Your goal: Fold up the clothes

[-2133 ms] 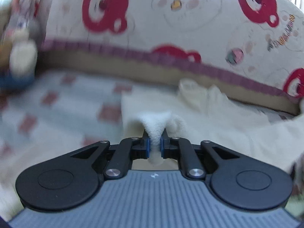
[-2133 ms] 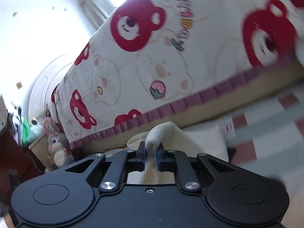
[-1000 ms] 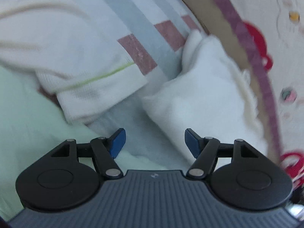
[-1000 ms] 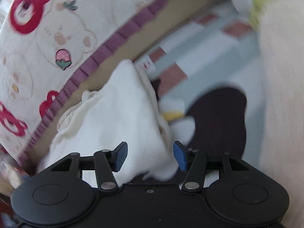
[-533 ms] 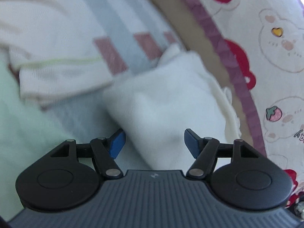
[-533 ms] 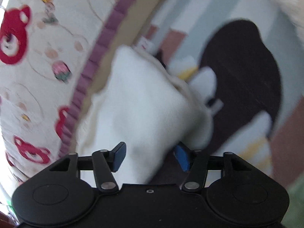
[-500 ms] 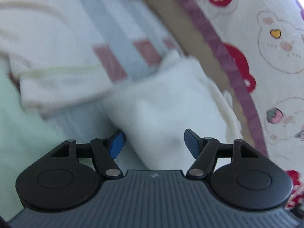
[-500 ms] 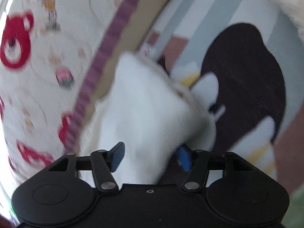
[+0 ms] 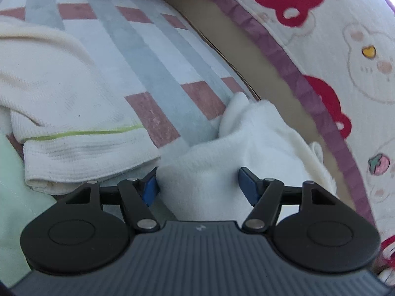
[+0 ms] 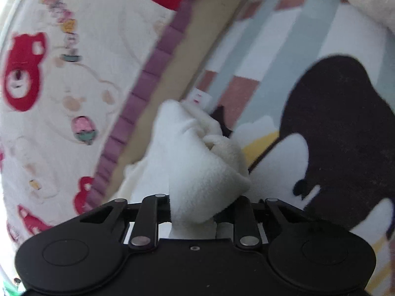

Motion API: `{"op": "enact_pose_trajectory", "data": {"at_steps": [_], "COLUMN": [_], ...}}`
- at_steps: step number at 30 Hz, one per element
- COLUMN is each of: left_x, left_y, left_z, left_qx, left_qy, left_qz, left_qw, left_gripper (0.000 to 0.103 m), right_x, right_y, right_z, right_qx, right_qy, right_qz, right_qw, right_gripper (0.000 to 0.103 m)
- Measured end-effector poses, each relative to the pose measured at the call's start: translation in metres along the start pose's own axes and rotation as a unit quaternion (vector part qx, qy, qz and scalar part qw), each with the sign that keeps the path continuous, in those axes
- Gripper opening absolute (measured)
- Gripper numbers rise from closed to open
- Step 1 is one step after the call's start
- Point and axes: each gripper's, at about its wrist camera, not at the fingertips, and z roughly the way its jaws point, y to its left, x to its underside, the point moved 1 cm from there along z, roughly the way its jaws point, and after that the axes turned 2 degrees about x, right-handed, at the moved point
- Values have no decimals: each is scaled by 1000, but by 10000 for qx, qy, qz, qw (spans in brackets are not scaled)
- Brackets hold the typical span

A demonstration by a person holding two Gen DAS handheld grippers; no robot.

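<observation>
A folded white fleece garment lies on the striped blanket, close against the bear-print wall. My left gripper is open, its blue pads standing on either side of the garment's near edge. In the right wrist view the same fleece garment bunches up between the fingers of my right gripper. That gripper has drawn in on a thick fold, and the fabric hides its pads.
A cream waffle-knit garment with a green line lies left of the fleece, with pale green cloth beside it. The bear-print padded wall bounds the far side. A dark brown figure is printed on the mat at right.
Both grippers let go of the fleece, opened and came in low at the folded garment. The right one has now closed onto a fold; the left stays open around the edge.
</observation>
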Motion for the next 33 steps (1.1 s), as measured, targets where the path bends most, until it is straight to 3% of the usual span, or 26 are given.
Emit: {"op": "enact_pose_trajectory", "data": {"at_steps": [1,2,4,7,8,10,12,13,15,17,18,19,21,22,24,25,26,28,30,33], "left_x": [0,-1,-2,-10,-13,-14,-11,-10,-7,-3,-3,-4,-8,-8,-10,-10,-11,-17,-25,-29], "left_y": [0,1,0,-3,-4,-8,-13,-15,-14,-12,-13,-13,-13,-17,-27,-39,-52,-69,-78,-76], "left_z": [0,0,0,-5,-8,-8,-4,-2,6,12,16,22,30,30,27,19,11,-8,-29,-66], "left_qx": [11,31,320,798,845,636,179,-3,-37,196,351,552,790,729,589,452,339,376,451,475], "left_qy": [36,77,251,275,284,354,418,458,603,613,643,743,825,789,686,518,349,71,-72,-89], "left_qz": [15,37,110,-40,-71,97,435,565,553,426,381,330,327,513,954,1428,1852,2212,2216,1954], "left_qw": [10000,10000,9991,9964,9960,9973,9980,9973,9966,9970,9966,9952,9929,9929,9913,9874,9815,9745,9741,9795], "left_gripper": [57,44,29,28,28,31,36,46,54,67,67,67,38,27,25,24,24,23,23,22], "right_x": [1,2,2,5,5,5,4,3,2,1,-1,-2,0,2,1,-1,-3,-4,-5,-12], "right_y": [-3,-9,-15,-8,-5,-2,0,1,3,4,4,3,6,8,9,11,14,32,54,74], "right_z": [-4,-5,-1,1,2,4,8,9,13,16,18,19,20,20,22,21,17,9,-1,-23], "right_qx": [-115,-163,4,200,258,267,241,228,202,176,154,125,157,189,248,257,246,298,327,335], "right_qy": [-7,35,92,111,116,105,85,76,56,29,-9,-57,-100,-112,70,132,129,154,255,572], "right_qz": [-1,-12,-283,-650,-761,-862,-921,-950,-1010,-1044,-1016,-983,-1131,-1241,-1335,-1399,-1500,-2129,-2618,-2706], "right_qw": [9999,9999,9996,9976,9967,9959,9954,9952,9947,9944,9947,9951,9934,9920,9907,9897,9883,9765,9642,9604], "right_gripper": [27,27,29,37,47,56,60,62,63,63,63,63,62,62,29,25,23,22,22,21]}}
